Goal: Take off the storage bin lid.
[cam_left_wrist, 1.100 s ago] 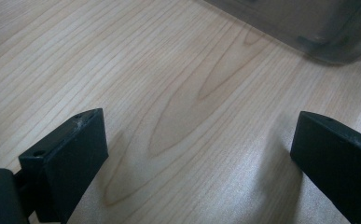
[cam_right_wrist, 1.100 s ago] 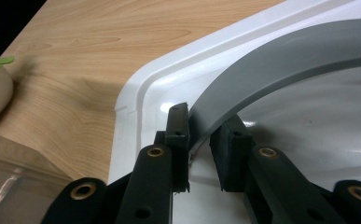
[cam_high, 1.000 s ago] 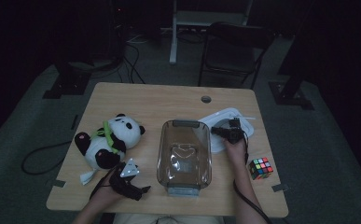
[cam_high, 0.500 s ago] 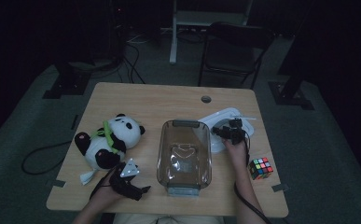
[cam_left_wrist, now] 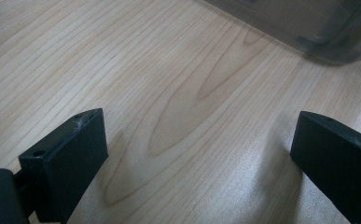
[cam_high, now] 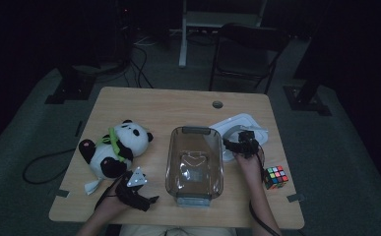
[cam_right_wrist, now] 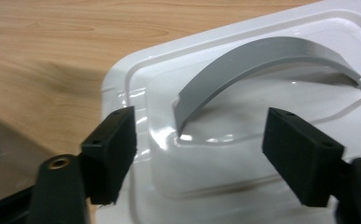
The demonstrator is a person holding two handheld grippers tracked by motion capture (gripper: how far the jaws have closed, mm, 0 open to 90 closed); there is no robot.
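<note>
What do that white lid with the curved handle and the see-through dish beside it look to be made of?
The white lid looks like glossy moulded plastic: it shows bright glints and pressed ridges. Its grey handle seems matt plastic, without shine. The clear dish is transparent, the wood showing through it; glass or clear plastic, I cannot tell which.

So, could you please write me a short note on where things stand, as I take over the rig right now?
Right hand-held gripper: jaws just opened, nothing between them, above the white lid near its grey handle.
Left hand-held gripper: open, above bare table.
Lid lies on the table beside the clear container, which is uncovered.
Done: lid set down and let go, it seems.
Left: probably loading the container, perhaps with the panda or cube.
</note>
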